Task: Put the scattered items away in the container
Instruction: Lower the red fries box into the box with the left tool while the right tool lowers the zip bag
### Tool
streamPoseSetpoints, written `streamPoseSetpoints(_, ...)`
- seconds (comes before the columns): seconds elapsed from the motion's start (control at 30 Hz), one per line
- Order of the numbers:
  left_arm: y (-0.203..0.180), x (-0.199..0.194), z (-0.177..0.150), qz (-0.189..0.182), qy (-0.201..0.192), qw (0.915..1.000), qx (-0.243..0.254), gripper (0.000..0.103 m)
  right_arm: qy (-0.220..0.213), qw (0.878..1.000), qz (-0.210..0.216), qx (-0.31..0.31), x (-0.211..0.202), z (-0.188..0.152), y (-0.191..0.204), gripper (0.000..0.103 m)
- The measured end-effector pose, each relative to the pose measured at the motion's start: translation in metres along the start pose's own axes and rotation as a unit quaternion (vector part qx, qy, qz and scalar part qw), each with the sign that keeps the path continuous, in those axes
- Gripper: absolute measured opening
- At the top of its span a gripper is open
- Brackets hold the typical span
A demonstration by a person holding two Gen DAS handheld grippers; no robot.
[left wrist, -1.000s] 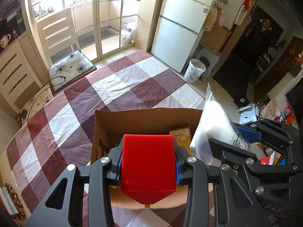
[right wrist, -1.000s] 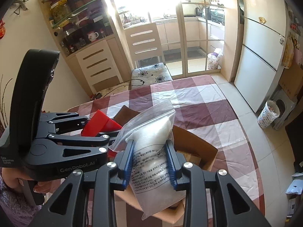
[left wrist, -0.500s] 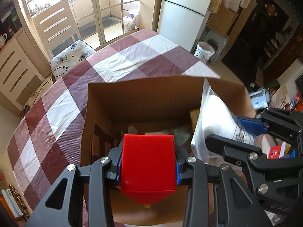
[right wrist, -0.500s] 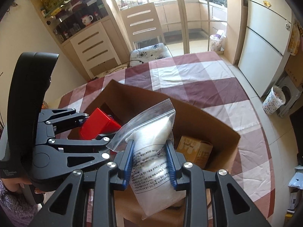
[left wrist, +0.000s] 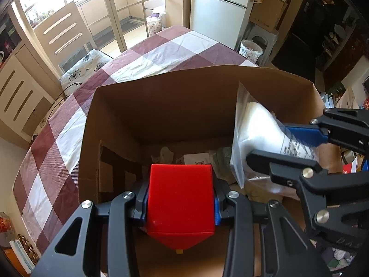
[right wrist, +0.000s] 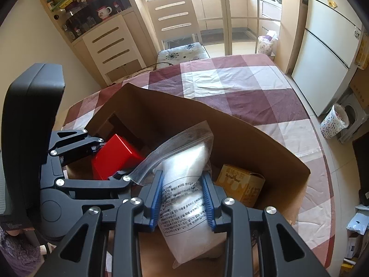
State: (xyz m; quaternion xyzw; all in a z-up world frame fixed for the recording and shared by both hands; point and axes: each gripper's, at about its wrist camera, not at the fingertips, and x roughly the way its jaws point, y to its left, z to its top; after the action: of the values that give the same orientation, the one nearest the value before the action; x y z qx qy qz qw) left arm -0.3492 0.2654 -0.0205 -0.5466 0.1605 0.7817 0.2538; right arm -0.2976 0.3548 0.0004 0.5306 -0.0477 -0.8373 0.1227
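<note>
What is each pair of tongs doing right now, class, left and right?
Left tongs: closed on the red box, over the open cardboard box.
Right tongs: closed on the bag of white powder, over the same box.

Table under maroon-and-white checked cloth (right wrist: 230, 85), 1 open cardboard box (left wrist: 184, 97) on it

Sunlit kitchen: checkered tablecloth (right wrist: 242, 87), white chair (right wrist: 175, 20), white fridge (right wrist: 327, 53), glass doors (left wrist: 129, 11), tiled floor.
</note>
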Motion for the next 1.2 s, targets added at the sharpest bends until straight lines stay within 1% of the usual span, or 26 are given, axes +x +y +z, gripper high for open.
streamPoseSetpoints(0.13, -0.001, -0.002, -0.001, -0.006, -0.006, 1.0, 0.001, 0.041, -0.003, 1.0, 0.004, 0.011, 0.0, 0.0, -0.004, 0.035)
streamPoseSetpoints(0.23, -0.001, -0.005, -0.002, -0.009, -0.012, 0.9999, 0.001, 0.047, -0.007, 1.0, 0.01, 0.019, -0.002, 0.0, -0.005, 0.035)
streamPoseSetpoints(0.33, -0.002, -0.007, -0.002, -0.014, -0.016, 0.9998, 0.001, 0.048, -0.007, 1.0, 0.006, 0.02, -0.003, 0.001, -0.004, 0.036)
streamPoseSetpoints(0.43, -0.003, -0.009, -0.003, -0.019, -0.02, 0.9996, 0.001, 0.054, -0.008, 1.0, 0.01, 0.025, -0.005, 0.002, -0.004, 0.037)
streamPoseSetpoints(0.53, -0.003, -0.013, -0.003, -0.018, -0.025, 0.9995, 0.001, 0.054, -0.005, 0.999, 0.015, 0.035, -0.006, 0.003, -0.006, 0.039)
streamPoseSetpoints(0.6, -0.005, -0.016, -0.004, -0.015, -0.027, 0.9995, 0.001, 0.056, -0.006, 0.999, 0.014, 0.04, -0.007, 0.004, -0.008, 0.046)
streamPoseSetpoints(0.63, -0.005, -0.017, -0.004, -0.012, -0.028, 0.9995, 0.002, 0.057, -0.007, 0.999, 0.014, 0.043, -0.008, 0.005, -0.008, 0.048)
streamPoseSetpoints(0.67, -0.005, -0.019, -0.005, -0.005, -0.03, 0.9995, 0.002, 0.062, -0.007, 0.999, 0.014, 0.045, -0.009, 0.005, -0.008, 0.049)
streamPoseSetpoints(0.7, -0.005, -0.021, -0.006, -0.002, -0.033, 0.9995, 0.002, 0.063, -0.007, 0.999, 0.016, 0.048, -0.009, 0.005, -0.009, 0.049)
streamPoseSetpoints(0.83, -0.001, -0.029, -0.01, -0.004, -0.036, 0.9993, -0.012, 0.064, -0.011, 0.998, 0.019, 0.054, -0.014, 0.007, -0.008, 0.049)
streamPoseSetpoints(0.93, 0.004, -0.036, -0.015, 0.004, -0.037, 0.9991, -0.019, 0.068, -0.012, 0.998, 0.022, 0.06, -0.019, 0.008, -0.008, 0.049)
streamPoseSetpoints(1.03, 0.008, -0.044, -0.021, 0.008, -0.04, 0.9986, -0.032, 0.068, -0.014, 0.998, 0.019, 0.057, -0.024, 0.009, -0.005, 0.05)
streamPoseSetpoints(1.13, 0.011, -0.052, -0.027, 0.004, -0.044, 0.9982, -0.041, 0.069, -0.014, 0.998, 0.017, 0.056, -0.029, 0.007, -0.002, 0.05)
streamPoseSetpoints(1.2, 0.01, -0.058, -0.029, 0.006, -0.047, 0.998, -0.043, 0.072, -0.011, 0.998, 0.013, 0.056, -0.032, 0.004, -0.001, 0.05)
